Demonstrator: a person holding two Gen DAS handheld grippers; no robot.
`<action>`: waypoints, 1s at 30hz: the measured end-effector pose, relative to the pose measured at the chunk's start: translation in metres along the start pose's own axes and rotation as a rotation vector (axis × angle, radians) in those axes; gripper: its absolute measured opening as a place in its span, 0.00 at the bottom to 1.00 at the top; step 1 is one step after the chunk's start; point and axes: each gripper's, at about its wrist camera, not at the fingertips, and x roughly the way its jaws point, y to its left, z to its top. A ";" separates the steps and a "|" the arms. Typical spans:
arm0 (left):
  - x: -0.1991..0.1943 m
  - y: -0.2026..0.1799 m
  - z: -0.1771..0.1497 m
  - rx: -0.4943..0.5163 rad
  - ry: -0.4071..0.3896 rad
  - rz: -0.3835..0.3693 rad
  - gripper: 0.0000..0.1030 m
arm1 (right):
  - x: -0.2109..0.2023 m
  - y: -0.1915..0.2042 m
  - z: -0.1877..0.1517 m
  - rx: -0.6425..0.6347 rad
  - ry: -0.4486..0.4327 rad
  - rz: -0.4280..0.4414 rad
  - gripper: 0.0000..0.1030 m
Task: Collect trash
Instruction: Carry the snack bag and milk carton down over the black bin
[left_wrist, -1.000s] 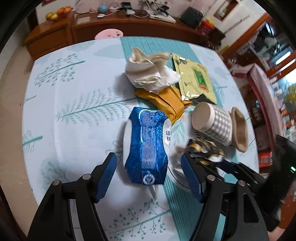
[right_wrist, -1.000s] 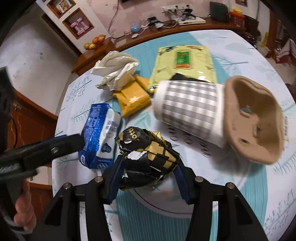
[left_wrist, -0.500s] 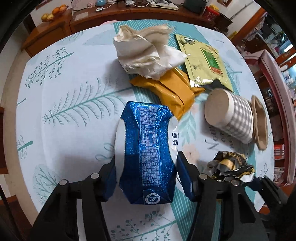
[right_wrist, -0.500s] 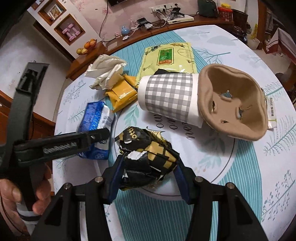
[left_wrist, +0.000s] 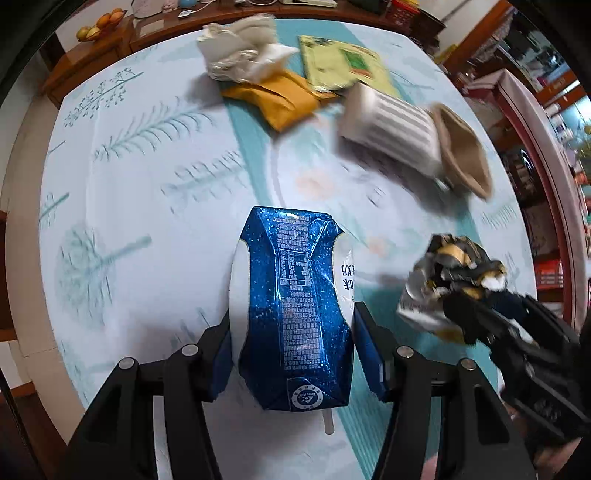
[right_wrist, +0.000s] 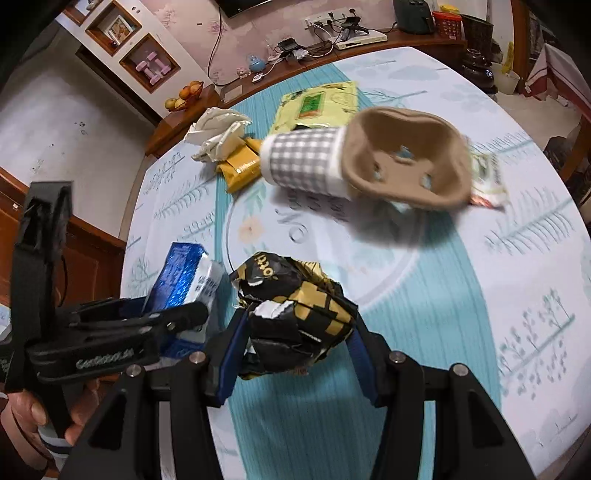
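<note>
My left gripper (left_wrist: 291, 354) is shut on a blue glittery carton (left_wrist: 295, 310) and holds it above the table; the carton also shows in the right wrist view (right_wrist: 181, 277). My right gripper (right_wrist: 291, 343) is shut on a crumpled black-and-gold wrapper (right_wrist: 295, 310), also seen in the left wrist view (left_wrist: 447, 280). Lying on the table are a checked paper cup (right_wrist: 303, 162) with a brown pulp cup holder (right_wrist: 406, 158), a yellow-green pouch (right_wrist: 317, 103), an orange packet (right_wrist: 240, 166) and crumpled white paper (right_wrist: 218, 133).
The round table (right_wrist: 517, 258) has a white and teal leaf-pattern cloth. A small wrapper (right_wrist: 487, 184) lies behind the cup holder. A wooden sideboard (right_wrist: 258, 85) with fruit and electronics stands beyond the far edge. Furniture stands to the right of the table.
My left gripper closed on the blue carton and lifted it back from the trash pile. My right gripper pulled back and up with the wrapper still in it.
</note>
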 end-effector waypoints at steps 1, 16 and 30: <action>-0.002 -0.007 -0.007 0.005 -0.001 -0.001 0.55 | -0.005 -0.005 -0.006 -0.001 0.003 0.003 0.51; -0.044 -0.169 -0.137 -0.054 -0.106 0.006 0.55 | -0.106 -0.085 -0.108 -0.210 0.054 0.126 0.51; -0.043 -0.249 -0.249 -0.161 -0.103 0.023 0.55 | -0.172 -0.151 -0.190 -0.332 0.129 0.175 0.51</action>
